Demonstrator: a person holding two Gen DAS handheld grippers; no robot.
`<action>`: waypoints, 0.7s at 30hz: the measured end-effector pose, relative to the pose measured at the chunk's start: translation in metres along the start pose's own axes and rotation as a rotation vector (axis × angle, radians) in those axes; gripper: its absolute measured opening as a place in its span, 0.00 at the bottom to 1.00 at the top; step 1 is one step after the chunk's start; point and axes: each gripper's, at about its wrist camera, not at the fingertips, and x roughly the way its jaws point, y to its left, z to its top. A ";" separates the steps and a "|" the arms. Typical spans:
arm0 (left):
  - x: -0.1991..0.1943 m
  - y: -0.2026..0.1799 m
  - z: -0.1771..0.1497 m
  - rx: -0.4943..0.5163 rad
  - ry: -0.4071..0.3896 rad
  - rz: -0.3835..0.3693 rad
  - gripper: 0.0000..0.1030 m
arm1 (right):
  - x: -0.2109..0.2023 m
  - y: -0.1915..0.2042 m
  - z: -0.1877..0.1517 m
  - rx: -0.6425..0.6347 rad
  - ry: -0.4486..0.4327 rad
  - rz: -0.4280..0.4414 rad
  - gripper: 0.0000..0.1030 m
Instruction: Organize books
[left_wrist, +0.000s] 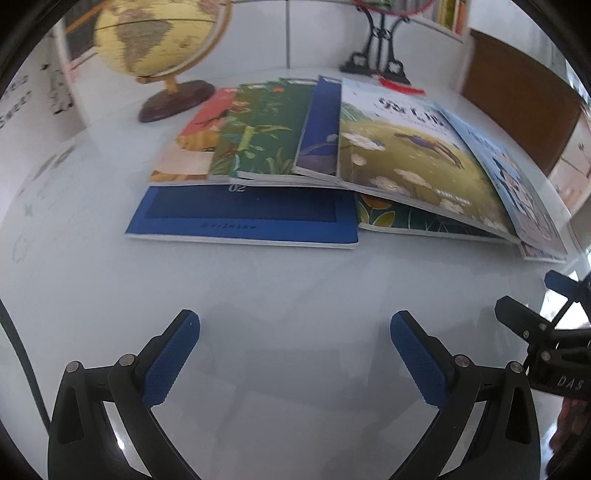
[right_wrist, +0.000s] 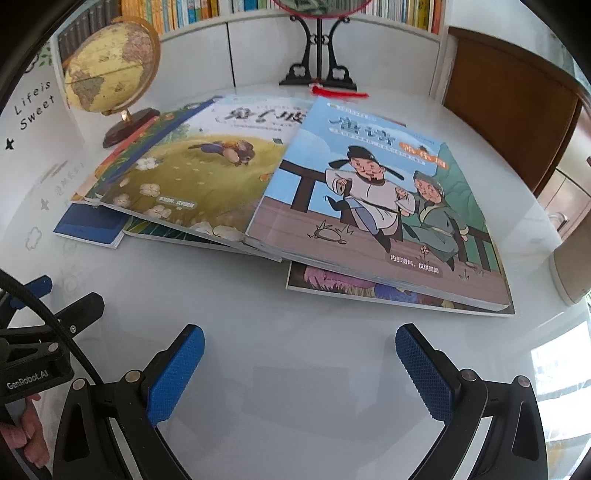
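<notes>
Nothing looks organized yet: the picture books (right_wrist: 266, 192) lie fanned and overlapping on the far side of the white table (left_wrist: 288, 295). The left gripper (left_wrist: 295, 354) and right gripper (right_wrist: 300, 369) hover near, both wide open, empty.

I see my left gripper (left_wrist: 295, 354) with its blue-padded fingers (left_wrist: 171, 363) spread wide, holding nothing. My right gripper (right_wrist: 300, 373) is just as wide apart and bare. They sit side by side, each showing at the edge of the other's view.
</notes>
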 end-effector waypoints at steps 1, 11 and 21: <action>0.000 -0.001 0.002 0.017 0.007 0.015 0.99 | 0.001 0.000 0.004 0.004 0.034 -0.002 1.00; -0.036 -0.025 0.037 0.079 -0.142 0.036 0.99 | -0.010 -0.010 0.022 0.058 0.072 0.066 1.00; -0.036 -0.093 0.072 0.156 -0.180 0.042 0.99 | -0.025 -0.080 0.050 0.202 0.042 0.240 1.00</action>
